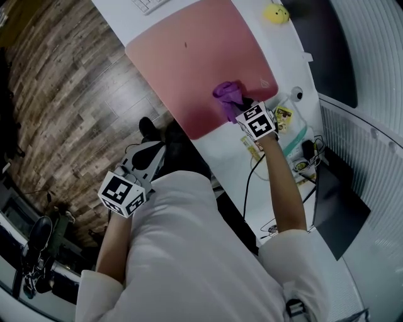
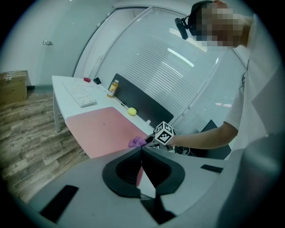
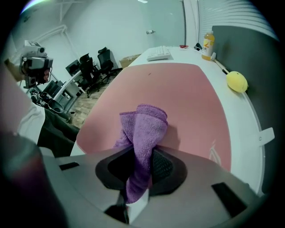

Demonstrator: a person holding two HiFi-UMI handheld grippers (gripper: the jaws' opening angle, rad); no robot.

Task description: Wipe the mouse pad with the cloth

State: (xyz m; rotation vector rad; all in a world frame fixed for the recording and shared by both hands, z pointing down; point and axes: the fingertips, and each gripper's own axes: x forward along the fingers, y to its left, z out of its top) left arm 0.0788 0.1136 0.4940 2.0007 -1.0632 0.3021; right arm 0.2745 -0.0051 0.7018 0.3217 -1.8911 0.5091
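Observation:
A pink mouse pad (image 1: 195,56) (image 2: 104,129) (image 3: 178,93) lies on the white desk (image 1: 126,16). My right gripper (image 1: 239,105) (image 3: 143,156) is shut on a purple cloth (image 1: 228,93) (image 3: 144,129). The bunched cloth rests on the pad near its front right corner. The left gripper view shows that cloth (image 2: 136,142) just ahead of the right gripper's marker cube (image 2: 164,133). My left gripper (image 1: 151,151) (image 2: 141,160) is held back off the desk beside the person's body, above the floor. Its jaws meet with nothing between them.
A white keyboard (image 1: 148,5) (image 3: 159,53) lies beyond the pad. A yellow soft ball (image 1: 276,14) (image 3: 237,81) and an orange bottle (image 3: 207,44) stand along the dark partition (image 1: 321,44). Cables and small packets (image 1: 283,126) crowd the desk right of the pad. Wooden floor (image 1: 69,94) lies left.

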